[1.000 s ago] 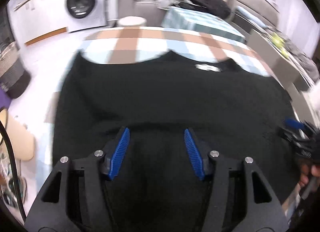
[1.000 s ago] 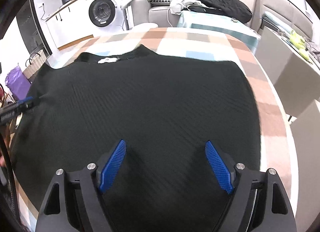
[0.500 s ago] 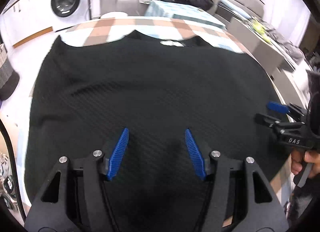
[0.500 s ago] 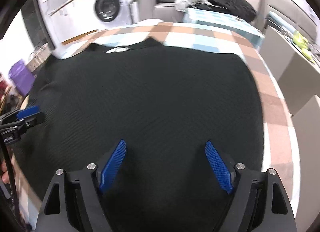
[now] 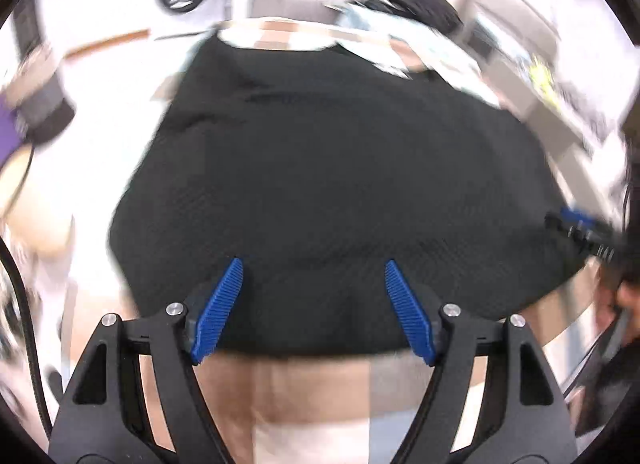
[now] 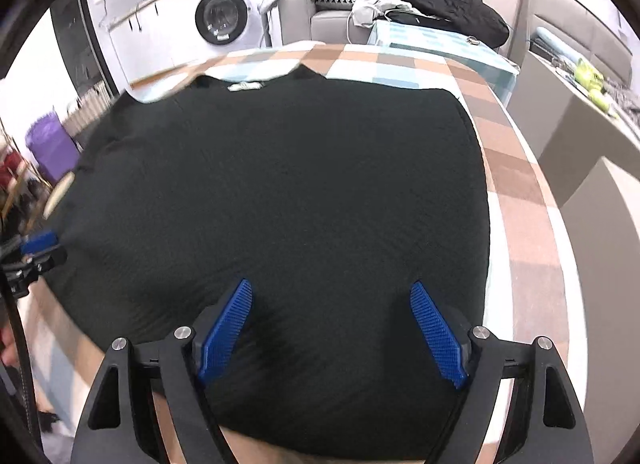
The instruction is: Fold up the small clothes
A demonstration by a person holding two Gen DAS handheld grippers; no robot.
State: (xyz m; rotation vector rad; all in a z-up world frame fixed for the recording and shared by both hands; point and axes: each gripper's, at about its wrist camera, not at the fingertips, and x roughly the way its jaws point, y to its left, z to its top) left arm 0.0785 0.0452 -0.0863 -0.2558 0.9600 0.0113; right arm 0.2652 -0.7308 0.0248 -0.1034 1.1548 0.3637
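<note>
Left wrist view, blurred: one black top (image 5: 332, 184) lies flat on the checked table (image 5: 312, 396), its hem near the near edge. The left gripper (image 5: 314, 304) hovers over that hem, jaws opening, nothing pinched between its two blue pads.

Right wrist view: the same top covers most of the table, collar toward the far edge. The right gripper (image 6: 330, 328) stands wide apart above it, empty. One washing machine (image 6: 224, 12) stands behind.

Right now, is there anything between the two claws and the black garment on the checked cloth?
Nothing visible. The black garment lies flat directly under the right claw and the left claw, whose jaws are opening.
</note>
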